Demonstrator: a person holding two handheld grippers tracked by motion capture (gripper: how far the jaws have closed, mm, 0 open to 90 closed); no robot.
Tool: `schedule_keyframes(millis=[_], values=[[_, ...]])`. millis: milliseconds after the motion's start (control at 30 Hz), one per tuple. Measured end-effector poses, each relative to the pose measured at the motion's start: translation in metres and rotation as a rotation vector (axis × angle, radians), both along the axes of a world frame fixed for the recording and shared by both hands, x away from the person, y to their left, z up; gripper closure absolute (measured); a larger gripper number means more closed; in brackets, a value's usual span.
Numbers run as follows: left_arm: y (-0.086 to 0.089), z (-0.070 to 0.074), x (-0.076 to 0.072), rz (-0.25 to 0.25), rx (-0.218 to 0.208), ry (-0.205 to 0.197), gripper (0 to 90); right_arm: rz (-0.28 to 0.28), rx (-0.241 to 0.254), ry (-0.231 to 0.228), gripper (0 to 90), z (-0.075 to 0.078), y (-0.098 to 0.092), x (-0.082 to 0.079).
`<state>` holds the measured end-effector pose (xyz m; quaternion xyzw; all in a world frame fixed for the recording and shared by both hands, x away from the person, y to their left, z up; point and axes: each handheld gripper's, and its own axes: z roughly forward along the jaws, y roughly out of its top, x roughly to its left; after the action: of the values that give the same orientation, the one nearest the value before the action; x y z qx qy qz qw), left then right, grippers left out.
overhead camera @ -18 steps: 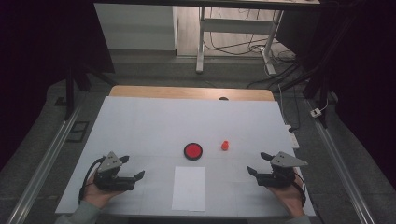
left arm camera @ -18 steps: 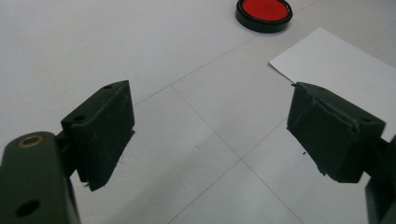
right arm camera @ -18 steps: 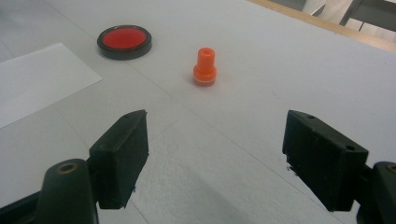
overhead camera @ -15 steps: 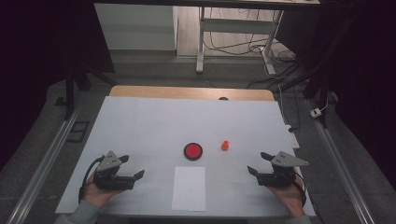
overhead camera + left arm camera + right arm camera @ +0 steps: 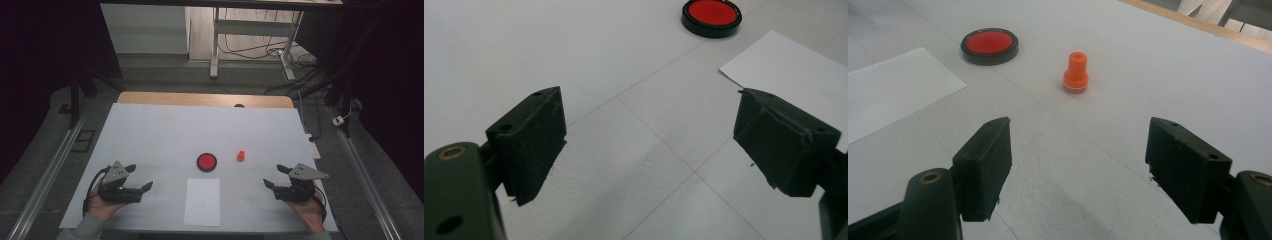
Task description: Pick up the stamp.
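A wide white sheet-covered table [image 5: 165, 130] takes up most of the room in front of the person, with a strip of pale wood showing along its far edge and faint grid lines crossing its surface. On the near middle lies a white rectangular sheet of paper [image 5: 202, 201], set square to the person, which looks to me like the spot meant to be stamped. The left gripper [image 5: 141, 180], black with a grey three-cornered plate on top, rests low at the near left of the table in the person's hand, its jaws spread apart with nothing between them; in the left gripper view they frame bare table and a corner of the paper. The right gripper [image 5: 273, 176] mirrors it at the near right, jaws equally released and empty, and in the right gripper view they point toward the small things, as if lined up for a reach. Just beyond the paper sits a round black-rimmed red ink pad [image 5: 206, 161], lid off, close enough for a dab. Near its right, apart from it, stands the small orange plastic stamp [image 5: 241, 155], upright on its base with its knob up, easy for the right gripper to pinch; neither gripper touches it yet.
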<state>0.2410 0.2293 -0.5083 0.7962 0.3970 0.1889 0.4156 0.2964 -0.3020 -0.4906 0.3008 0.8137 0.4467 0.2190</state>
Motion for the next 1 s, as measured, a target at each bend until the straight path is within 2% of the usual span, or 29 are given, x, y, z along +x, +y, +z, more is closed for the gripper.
schedule_keyframes(millis=[133, 433, 1000], values=[[-0.003, -0.001, -0.002, -0.002, 0.016, 0.003, 13.8, -0.002, 0.000, 0.013, 26.6, -0.001, 0.000, 0.000], [-0.004, -0.001, -0.002, 0.001, 0.005, 0.008, 13.7, -0.004, 0.017, -0.003, 27.3, 0.005, 0.003, -0.001], [-0.003, -0.002, -0.001, 0.002, -0.011, 0.022, 13.4, 0.006, 0.014, 0.000, 27.9, 0.011, 0.022, 0.014]])
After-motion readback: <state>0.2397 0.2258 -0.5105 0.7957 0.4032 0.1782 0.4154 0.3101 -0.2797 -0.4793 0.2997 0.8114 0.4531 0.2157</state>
